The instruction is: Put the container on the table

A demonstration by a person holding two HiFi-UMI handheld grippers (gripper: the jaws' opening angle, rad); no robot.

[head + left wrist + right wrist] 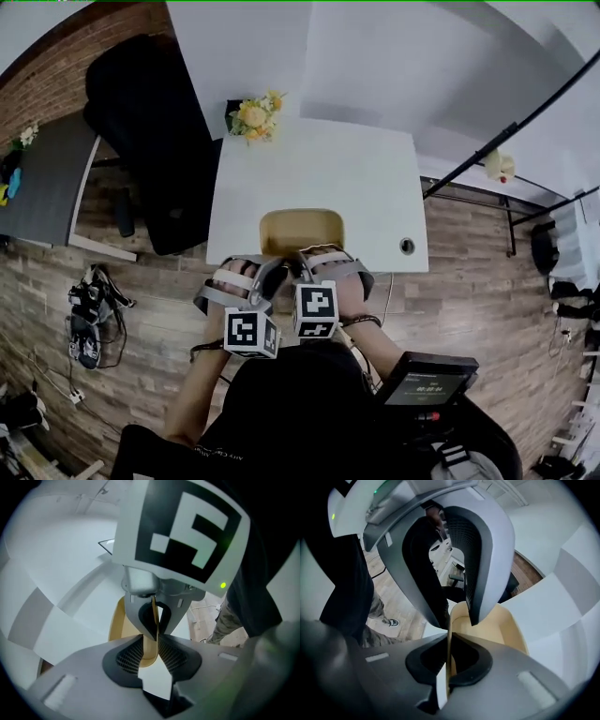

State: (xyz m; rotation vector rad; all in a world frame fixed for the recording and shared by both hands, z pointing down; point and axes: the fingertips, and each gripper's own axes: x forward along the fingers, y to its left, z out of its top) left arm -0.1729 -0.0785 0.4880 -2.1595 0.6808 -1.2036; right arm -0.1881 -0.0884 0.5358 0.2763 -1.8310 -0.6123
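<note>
Your left gripper (277,266) is at the near left corner of the tan container (300,230). Look in the left gripper view: its two jaws are spread apart. The thin tan wall of the container (118,625) stands in the gap between them, close to the left pad, and the right pad is not pressing on it. So the left gripper (152,641) is not squeezing anything. Its cube with black and white squares (250,333) sits over your left hand.

Next comes the container itself. It is a shallow tan tub with round corners, open at the top, with nothing inside. It looks to be resting on the white table (319,169), right at the near edge. A bunch of yellow flowers (255,115) stands at the far edge, well away from it.

Then comes your right gripper (303,259), just beside the left one at the same near rim. In the right gripper view its jaws are pressed together on the thin wall of the container (501,625), so the right gripper (449,641) is pinching the rim. Both grippers nearly touch here.

Further right, near the table's corner, there is a small round hole (406,246). Past that, low down by your right arm, is a black box with a lit screen (427,380).
</note>
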